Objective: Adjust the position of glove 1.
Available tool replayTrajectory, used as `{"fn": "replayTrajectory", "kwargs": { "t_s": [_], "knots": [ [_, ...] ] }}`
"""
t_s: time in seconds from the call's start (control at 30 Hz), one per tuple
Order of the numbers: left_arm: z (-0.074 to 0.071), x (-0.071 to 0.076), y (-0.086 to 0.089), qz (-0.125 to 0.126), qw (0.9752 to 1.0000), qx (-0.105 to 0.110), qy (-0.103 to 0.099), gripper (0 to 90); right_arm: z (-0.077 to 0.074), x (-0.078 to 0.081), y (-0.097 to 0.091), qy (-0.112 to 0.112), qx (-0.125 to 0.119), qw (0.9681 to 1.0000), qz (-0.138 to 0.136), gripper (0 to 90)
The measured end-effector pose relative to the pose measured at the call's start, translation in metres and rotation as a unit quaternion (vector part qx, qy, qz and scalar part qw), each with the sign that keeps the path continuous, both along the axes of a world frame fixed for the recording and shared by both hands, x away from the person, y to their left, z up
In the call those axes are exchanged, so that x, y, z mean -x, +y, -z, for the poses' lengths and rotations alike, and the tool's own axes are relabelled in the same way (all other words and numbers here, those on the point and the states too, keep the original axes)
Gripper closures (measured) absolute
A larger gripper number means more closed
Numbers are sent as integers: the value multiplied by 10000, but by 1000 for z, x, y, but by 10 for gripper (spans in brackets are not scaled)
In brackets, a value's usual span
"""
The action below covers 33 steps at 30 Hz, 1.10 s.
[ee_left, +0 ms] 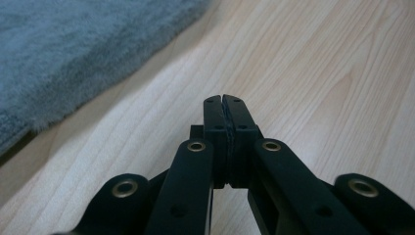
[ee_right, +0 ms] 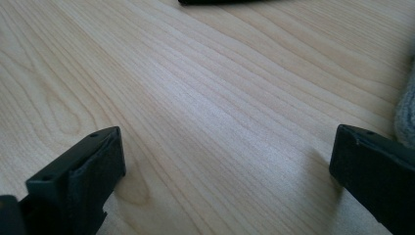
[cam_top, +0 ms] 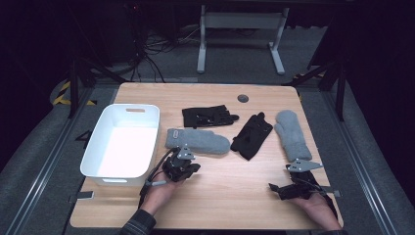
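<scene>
The left claw [ee_left: 225, 105], shut on nothing, hovers beside the grey mitten [cam_top: 197, 140] lying on the surface [cam_top: 230, 196]. It should reopen and straddle the cuff. The right claw [ee_right: 227, 161] rests open.

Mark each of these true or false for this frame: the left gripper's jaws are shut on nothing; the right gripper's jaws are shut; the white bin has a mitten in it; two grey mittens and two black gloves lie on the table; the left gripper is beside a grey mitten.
1. The left gripper has its jaws shut with nothing between them: true.
2. The right gripper has its jaws shut: false; they stand wide apart over bare table.
3. The white bin holds a mitten: false; nothing lies in it.
4. Two grey mittens and two black gloves lie on the table: true.
5. The left gripper is beside the left grey mitten: true.
</scene>
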<state>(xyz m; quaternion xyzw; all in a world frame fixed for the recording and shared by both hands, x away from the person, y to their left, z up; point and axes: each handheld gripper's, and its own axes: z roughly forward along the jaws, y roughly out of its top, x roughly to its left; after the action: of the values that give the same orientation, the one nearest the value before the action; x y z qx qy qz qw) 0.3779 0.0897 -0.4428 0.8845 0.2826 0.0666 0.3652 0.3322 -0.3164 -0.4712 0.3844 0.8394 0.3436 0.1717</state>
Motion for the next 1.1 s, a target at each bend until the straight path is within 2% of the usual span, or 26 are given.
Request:
{"fn": "replayTrajectory", "kwargs": {
  "t_s": [0.1, 0.17, 0.3, 0.37, 0.53, 0.63, 0.7, 0.77, 0.83, 0.93, 1.1],
  "knots": [
    [-3, -3, -3, -94, 9999, 50, -55, 899, 0, 0, 0, 0, 1, 10000, 0, 5],
    [-5, -6, -6, -137, 9999, -57, -81, 898, 0, 0, 0, -2, 1, 10000, -5, 5],
    [-9, -13, -8, -248, 9996, 4, -145, 898, 0, 0, 0, -3, 5, 10000, -15, 5],
    [-10, -19, -8, -297, 9995, 50, -116, 899, 0, 0, 0, -2, 4, 10000, -16, 5],
    [-12, -32, -13, -453, 9986, 34, -258, 899, 0, 0, 0, -2, 5, 10000, -22, 5],
    [-11, -39, -16, -540, 9981, -98, -267, 899, 0, 0, 0, -2, 5, 10000, -27, 5],
    [-11, -43, -16, -587, 9979, -56, -282, 899, 0, 0, 0, -3, 6, 10000, -32, 5],
    [-12, -46, -18, -635, 9972, -100, -386, 899, 0, 0, 0, -2, 7, 10000, -32, 5],
    [-12, -49, -18, -694, 9968, -58, -390, 899, 0, 0, 0, -3, 7, 10000, -34, 6],
    [-13, -55, -18, -762, 9962, -132, -390, 899, 0, 0, 0, -4, 8, 10000, -36, 5],
    [-15, -67, -18, -905, 9950, -10, -417, 899, 0, 0, 0, -3, 6, 10000, -36, 5]
  ]
}}
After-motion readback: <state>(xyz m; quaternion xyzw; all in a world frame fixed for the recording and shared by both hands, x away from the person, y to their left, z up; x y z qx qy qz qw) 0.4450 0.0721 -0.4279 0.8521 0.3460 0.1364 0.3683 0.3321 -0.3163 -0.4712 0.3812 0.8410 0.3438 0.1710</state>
